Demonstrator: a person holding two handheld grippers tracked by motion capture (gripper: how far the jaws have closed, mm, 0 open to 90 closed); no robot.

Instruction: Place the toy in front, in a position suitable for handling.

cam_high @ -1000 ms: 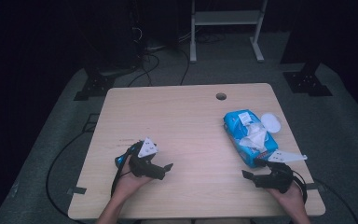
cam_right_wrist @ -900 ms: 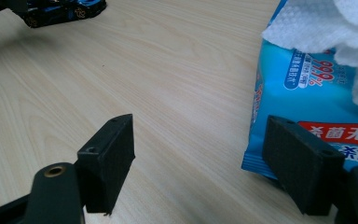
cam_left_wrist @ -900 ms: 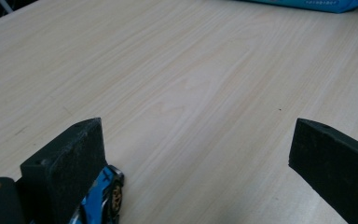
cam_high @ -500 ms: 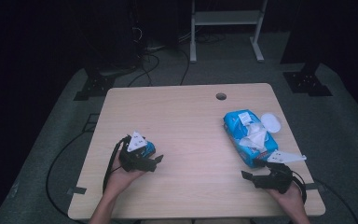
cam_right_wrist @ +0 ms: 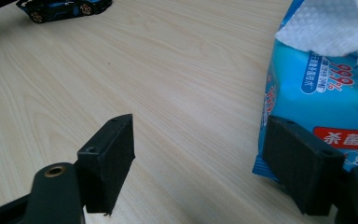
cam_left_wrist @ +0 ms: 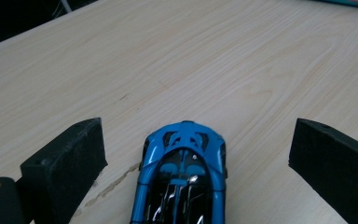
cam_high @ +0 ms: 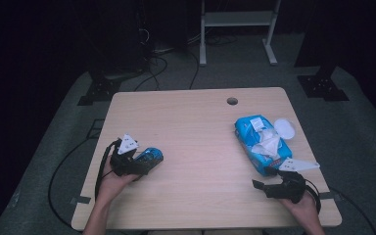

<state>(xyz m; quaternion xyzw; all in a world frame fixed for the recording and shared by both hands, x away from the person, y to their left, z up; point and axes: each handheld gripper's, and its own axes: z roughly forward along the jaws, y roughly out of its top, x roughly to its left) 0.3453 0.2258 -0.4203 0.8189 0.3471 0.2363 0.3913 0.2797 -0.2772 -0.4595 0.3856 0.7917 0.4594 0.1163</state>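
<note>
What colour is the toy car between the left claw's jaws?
Blue with black panels; the toy car shows best in the left gripper view.

The counter (cam_high: pixel 196 147) is pale wood with a fine, wavy grain and a smooth, matt finish. The toy car (cam_left_wrist: pixel 182 182) has a glossy blue and black shell, hard like painted plastic or metal, with bright highlights on its roof. The left gripper (cam_left_wrist: pixel 196 158) carries matt black pads (cam_left_wrist: pixel 70 163), slightly grainy like dense foam or rubber; those of the right gripper (cam_right_wrist: pixel 200 163) look the same. The wet wipes pack (cam_right_wrist: pixel 326 98) is shiny blue printed film, and a soft, white, embossed wipe (cam_right_wrist: pixel 321 28) sticks out of it. The pack's white lid (cam_high: pixel 284 128) looks like smooth plastic.
</note>
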